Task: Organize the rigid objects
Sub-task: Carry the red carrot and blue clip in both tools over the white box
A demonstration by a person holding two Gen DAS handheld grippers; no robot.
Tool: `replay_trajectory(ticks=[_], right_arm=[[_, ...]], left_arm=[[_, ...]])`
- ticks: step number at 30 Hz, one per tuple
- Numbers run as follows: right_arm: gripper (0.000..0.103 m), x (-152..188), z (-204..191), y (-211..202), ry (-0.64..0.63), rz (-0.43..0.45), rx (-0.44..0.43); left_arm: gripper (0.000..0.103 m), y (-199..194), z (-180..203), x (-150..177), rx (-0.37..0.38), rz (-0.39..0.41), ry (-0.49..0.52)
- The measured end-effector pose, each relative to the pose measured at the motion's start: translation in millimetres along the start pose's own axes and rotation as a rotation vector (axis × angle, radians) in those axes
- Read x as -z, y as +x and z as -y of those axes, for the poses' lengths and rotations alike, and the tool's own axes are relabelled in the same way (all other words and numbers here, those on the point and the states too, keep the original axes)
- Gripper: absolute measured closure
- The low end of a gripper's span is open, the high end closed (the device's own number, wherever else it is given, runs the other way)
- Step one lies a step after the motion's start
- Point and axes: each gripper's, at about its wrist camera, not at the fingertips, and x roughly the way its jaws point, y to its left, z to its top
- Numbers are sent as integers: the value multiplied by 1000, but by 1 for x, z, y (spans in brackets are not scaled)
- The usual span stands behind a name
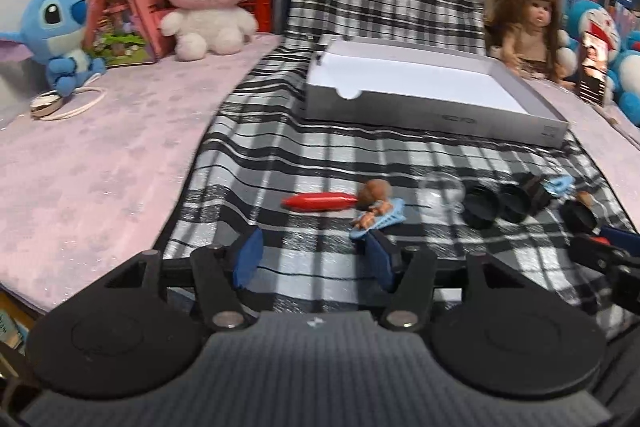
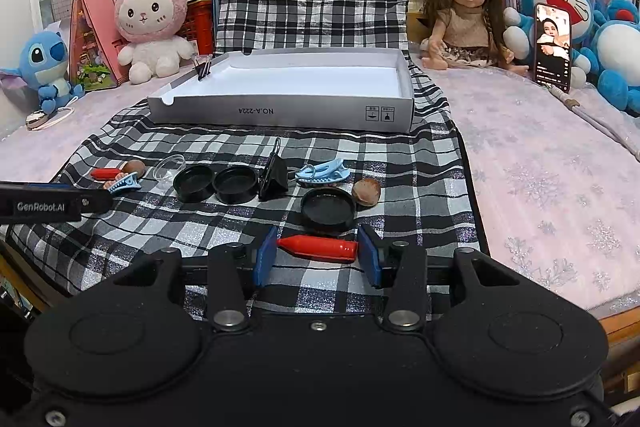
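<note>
My left gripper [image 1: 312,259] is open over the checked cloth, nothing between its blue pads. Just ahead of its right finger lies a tiny doll on a blue clip [image 1: 376,215], with a red peg [image 1: 318,203] beside it. My right gripper [image 2: 318,255] is shut on a second red peg [image 2: 318,247], held end to end between the pads. Beyond it lie three black lids [image 2: 328,209], a black binder clip [image 2: 273,177], a blue hair clip [image 2: 322,173], a brown nut-like lump [image 2: 366,191] and a clear cup [image 2: 170,165]. A shallow white box [image 2: 280,115] stands behind them.
Another binder clip [image 2: 204,67] sits on the box's left rim. Plush toys [image 2: 150,23], a pink toy house [image 2: 94,39], a long-haired doll [image 2: 466,15] and a propped phone [image 2: 552,43] line the back. A cord with a round metal piece [image 2: 40,119] lies far left.
</note>
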Motion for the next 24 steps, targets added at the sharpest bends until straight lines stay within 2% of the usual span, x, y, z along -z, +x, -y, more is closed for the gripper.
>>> replay_trajectory(ticks=[3,7,9,14,17,20,21,24], right_arm=[[60,0,0,0,4,0,0],[60,0,0,0,8,0,1],[60,0,1,-1,11,2,0],[60,1,2,-3,30,13,-12],[60,1,1,-3,30,15,-14],[60,1,0,-2,25,16,-10],[60,1,-1,-2,24,16,-10],[61,0,-2,-2,21,17,-13]], left_arm=[[31,0,-2,-2,-5,0,-28],[30,-6,1,-1,80,11,-66],[29,-6,5,-1,99,12,-82],[29,2,12,-2,97,29,-119],[30,6,19,-2,91,39,-105],[48,9,26,-2,75,48,-64],[59,9,27,-2,73,52,-53],[61,8,30,-1,76,61,-33]])
